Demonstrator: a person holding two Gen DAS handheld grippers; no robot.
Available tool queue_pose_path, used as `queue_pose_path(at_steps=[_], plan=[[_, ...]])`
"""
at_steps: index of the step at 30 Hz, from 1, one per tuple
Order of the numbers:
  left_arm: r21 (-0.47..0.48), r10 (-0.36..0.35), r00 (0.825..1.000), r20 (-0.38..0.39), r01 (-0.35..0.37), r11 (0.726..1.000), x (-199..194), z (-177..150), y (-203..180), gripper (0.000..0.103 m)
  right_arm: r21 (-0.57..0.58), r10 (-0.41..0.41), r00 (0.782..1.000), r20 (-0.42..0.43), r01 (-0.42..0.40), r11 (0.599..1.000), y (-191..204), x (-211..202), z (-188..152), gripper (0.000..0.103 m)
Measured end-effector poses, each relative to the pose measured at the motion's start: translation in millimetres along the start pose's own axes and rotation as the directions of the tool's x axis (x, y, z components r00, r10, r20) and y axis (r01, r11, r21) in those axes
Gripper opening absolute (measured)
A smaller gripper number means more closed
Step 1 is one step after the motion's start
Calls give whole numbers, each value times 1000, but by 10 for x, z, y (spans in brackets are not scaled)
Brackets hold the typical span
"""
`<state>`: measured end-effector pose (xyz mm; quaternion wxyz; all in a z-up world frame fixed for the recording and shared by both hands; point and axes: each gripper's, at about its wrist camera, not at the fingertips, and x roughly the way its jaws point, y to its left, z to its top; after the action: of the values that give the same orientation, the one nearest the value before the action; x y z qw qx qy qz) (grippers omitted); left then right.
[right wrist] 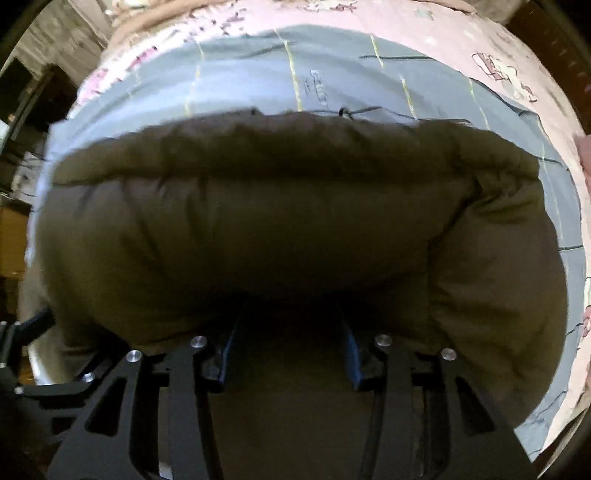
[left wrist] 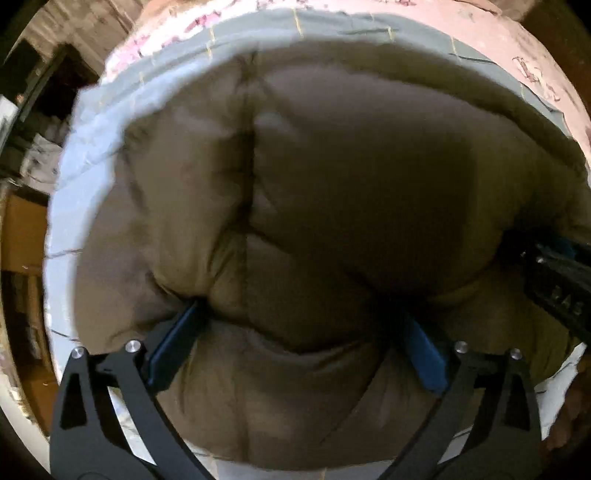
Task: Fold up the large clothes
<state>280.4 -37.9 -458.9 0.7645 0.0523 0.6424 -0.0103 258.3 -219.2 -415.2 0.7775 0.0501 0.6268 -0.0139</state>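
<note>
A puffy olive-brown padded jacket fills the left wrist view, lying on a grey checked sheet. My left gripper has its blue fingers spread wide with a thick fold of the jacket bulging between them. In the right wrist view the same jacket lies bunched on the sheet. My right gripper has its blue fingers either side of a thick jacket fold, tips buried in dark fabric. The right gripper's black body shows at the left view's right edge.
The grey sheet lies over a pink patterned bed cover. Beyond the bed's left edge are dark furniture and a brown box. A wall stands at the far left.
</note>
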Motion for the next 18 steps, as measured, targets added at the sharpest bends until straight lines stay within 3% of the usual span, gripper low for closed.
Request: queue_pose_path(at_steps=[11,14,16,18], plan=[[42,37,999,-25,-36,998,475,69,-94,101,19,-41,998,-43,41,999,31,514,18,47],[30,22,999,-38,-21,999,371,106,-75,101,19,-45,996,-73,46,999,30,508,51,46],[16,-21,999,37,20,1000,57,146,-24,92,44,-15,999,-51,17,999,-7,291,83,46],[25,-39,990,139,35,999,-269,236,-16,91,42,-4,997,78,0,999,-15,-90,86,46]])
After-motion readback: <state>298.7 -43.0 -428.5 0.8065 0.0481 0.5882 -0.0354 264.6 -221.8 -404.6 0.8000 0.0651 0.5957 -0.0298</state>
